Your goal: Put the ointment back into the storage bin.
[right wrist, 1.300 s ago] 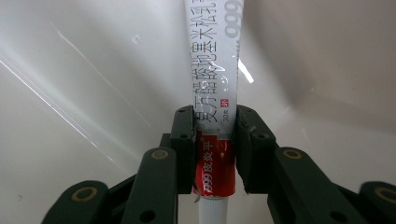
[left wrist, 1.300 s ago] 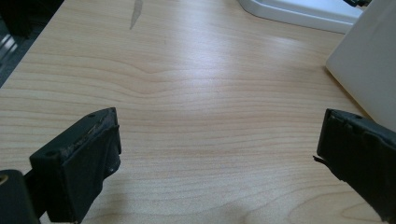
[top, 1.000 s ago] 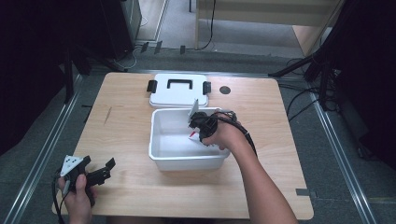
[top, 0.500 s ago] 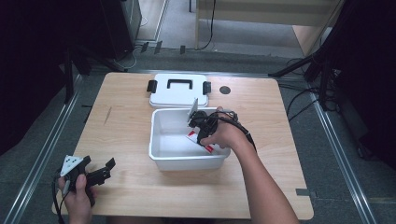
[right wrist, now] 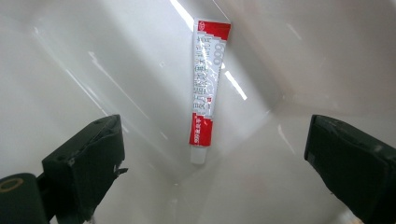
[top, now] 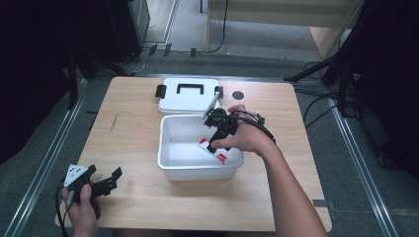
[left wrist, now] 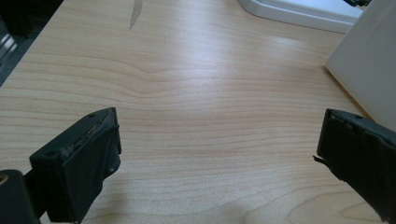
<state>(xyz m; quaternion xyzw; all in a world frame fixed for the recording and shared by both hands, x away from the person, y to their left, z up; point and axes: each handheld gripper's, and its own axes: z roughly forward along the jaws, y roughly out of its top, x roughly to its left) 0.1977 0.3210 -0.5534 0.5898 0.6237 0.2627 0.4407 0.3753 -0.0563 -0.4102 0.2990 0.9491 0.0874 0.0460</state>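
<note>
A red and white tube [top: 212, 149] lies on the floor of a white plastic bin [top: 170, 165] at mid-table. In the right gripper view the tube [right wrist: 206, 88] rests along the bin's inner corner, cap end nearest the camera. My right gripper [top: 213, 142] hangs just above the tube inside the bin, jaws wide apart and holding nothing [right wrist: 215, 163]. My left gripper [top: 109, 181] sits low over the table's near left corner, also open and holding nothing [left wrist: 217, 154]. The bin's white lid [top: 188, 95] with black handle and clips lies flat behind the bin.
The bin's wall [left wrist: 369, 70] stands to the right in the left gripper view, with the lid's edge [left wrist: 299, 11] beyond. A small dark round hole [top: 238, 95] marks the tabletop at the back right. Bare wood surrounds the bin. Metal rails run along both table sides.
The right gripper has let go of the tube and stands open; the tube now lies on the bin's floor. The left gripper has stayed put.
</note>
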